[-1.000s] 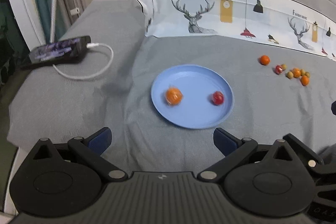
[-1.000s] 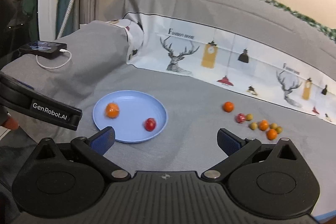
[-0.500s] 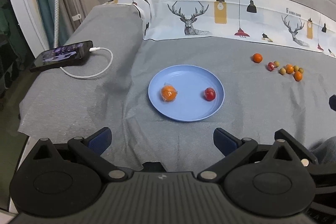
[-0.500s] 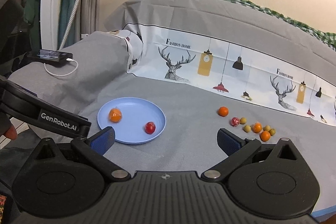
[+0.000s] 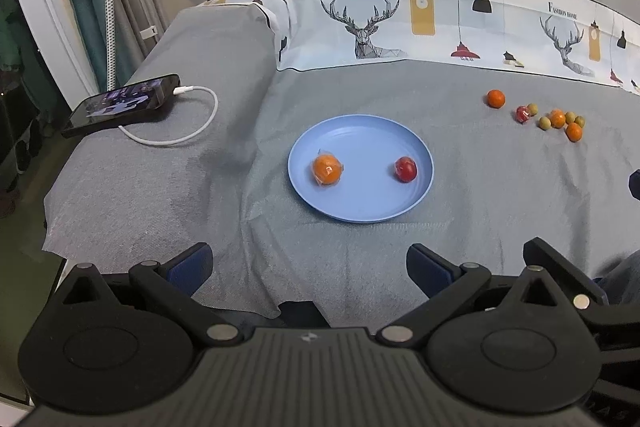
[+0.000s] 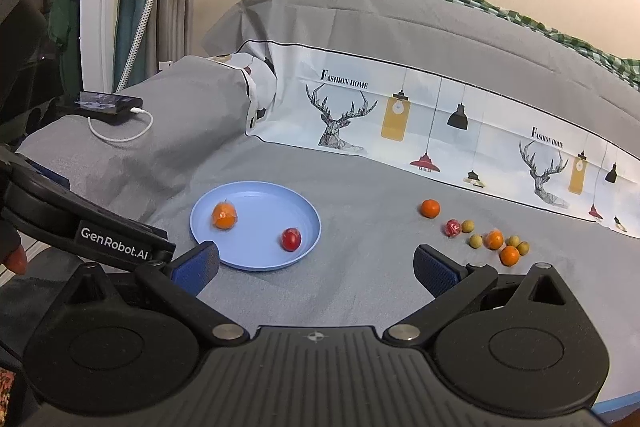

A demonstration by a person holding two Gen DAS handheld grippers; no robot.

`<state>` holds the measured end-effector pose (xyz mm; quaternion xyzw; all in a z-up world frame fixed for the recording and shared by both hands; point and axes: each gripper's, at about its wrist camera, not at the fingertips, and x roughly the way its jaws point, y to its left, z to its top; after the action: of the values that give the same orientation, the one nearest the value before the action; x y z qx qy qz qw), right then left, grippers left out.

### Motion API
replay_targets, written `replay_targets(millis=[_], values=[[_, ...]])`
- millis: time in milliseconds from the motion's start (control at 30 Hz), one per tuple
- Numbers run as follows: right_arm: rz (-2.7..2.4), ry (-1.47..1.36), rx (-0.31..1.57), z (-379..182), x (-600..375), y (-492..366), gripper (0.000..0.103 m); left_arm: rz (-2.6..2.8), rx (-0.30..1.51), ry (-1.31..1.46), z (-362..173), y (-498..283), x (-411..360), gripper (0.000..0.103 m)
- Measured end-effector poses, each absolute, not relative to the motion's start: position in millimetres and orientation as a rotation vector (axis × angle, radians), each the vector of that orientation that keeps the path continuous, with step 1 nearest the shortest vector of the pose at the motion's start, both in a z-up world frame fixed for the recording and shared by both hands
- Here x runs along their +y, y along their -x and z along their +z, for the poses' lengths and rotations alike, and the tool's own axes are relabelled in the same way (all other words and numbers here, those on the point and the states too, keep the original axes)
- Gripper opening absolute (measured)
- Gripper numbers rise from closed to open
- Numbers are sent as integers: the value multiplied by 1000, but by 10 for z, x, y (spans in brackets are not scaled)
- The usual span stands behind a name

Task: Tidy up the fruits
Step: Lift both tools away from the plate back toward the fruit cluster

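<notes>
A blue plate (image 5: 360, 205) (image 6: 256, 261) lies on the grey cloth. On it are a wrapped orange fruit (image 5: 327, 169) (image 6: 224, 215) at the left and a red fruit (image 5: 405, 169) (image 6: 291, 239) at the right. To the right of the plate lies a loose cluster of small fruits (image 5: 556, 119) (image 6: 494, 240): orange, red and olive-green ones, with one orange (image 5: 496, 98) (image 6: 430, 208) set apart. My left gripper (image 5: 308, 267) is open and empty, near the cloth's front edge. My right gripper (image 6: 316, 265) is open and empty, short of the plate and cluster.
A black phone (image 5: 120, 103) (image 6: 110, 103) with a white cable lies on the raised left part of the cloth. A printed deer cloth (image 5: 440, 23) rises behind. The cloth's front edge drops off at the lower left (image 5: 52, 247). The left gripper body (image 6: 88, 227) shows at the right view's left.
Both grippers have pulled back and risen, so the plate and fruits look smaller and farther. Both stay open. The fruits have not moved.
</notes>
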<state>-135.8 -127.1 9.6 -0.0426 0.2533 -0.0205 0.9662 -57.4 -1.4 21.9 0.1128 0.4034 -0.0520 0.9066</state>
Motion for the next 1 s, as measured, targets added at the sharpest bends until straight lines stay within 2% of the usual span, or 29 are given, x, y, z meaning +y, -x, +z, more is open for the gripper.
replay_targets(millis=[1000], values=[[-51, -35, 613, -266, -1592, 1048, 102, -104, 908, -227, -43, 289, -241, 103]])
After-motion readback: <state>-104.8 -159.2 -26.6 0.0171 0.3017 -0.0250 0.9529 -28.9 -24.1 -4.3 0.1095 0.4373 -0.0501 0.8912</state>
